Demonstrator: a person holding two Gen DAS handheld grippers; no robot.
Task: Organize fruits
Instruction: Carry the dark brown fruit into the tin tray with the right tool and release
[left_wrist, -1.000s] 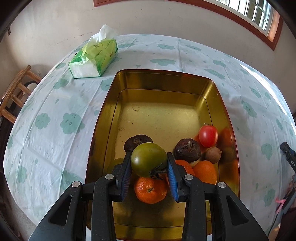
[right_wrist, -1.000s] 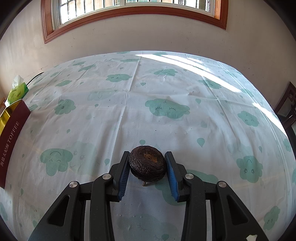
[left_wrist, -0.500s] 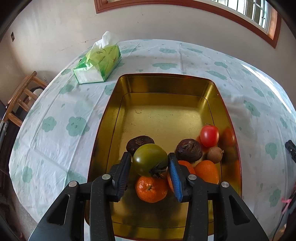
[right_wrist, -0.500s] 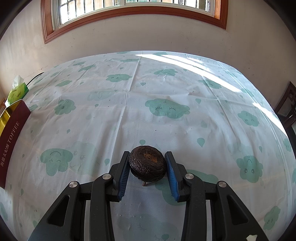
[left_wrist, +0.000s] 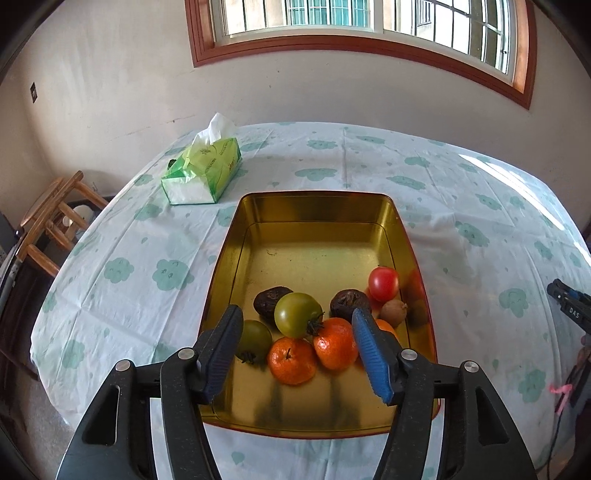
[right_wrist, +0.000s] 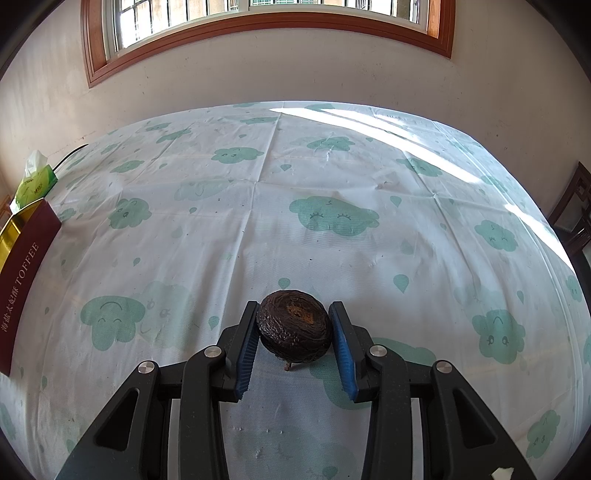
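A gold tin tray (left_wrist: 317, 236) holds the fruit at its near end. A green tomato (left_wrist: 297, 314) rests on two tangerines (left_wrist: 291, 361) (left_wrist: 335, 343), beside a second green tomato (left_wrist: 254, 339), two dark wrinkled fruits (left_wrist: 268, 300) (left_wrist: 348, 302), a red tomato (left_wrist: 384, 283) and a small brown fruit (left_wrist: 393, 312). My left gripper (left_wrist: 297, 353) hangs above this pile; its jaws are opening and touch nothing. My right gripper (right_wrist: 294, 336) is shut on a dark wrinkled fruit (right_wrist: 294, 330) just above the cloth. The tray's red side (right_wrist: 23, 269) shows at far left.
A green tissue pack (left_wrist: 202, 169) lies beyond the tray's far left corner. The cloud-print tablecloth (right_wrist: 332, 218) covers the whole table. A wooden chair (left_wrist: 51, 225) stands off the left edge, and the other gripper's tip (left_wrist: 569, 305) shows at the right.
My left gripper let go of the green tomato, opened, and pulled up and back; the tomato now rests on the tangerines. The right gripper and its fruit stayed still.
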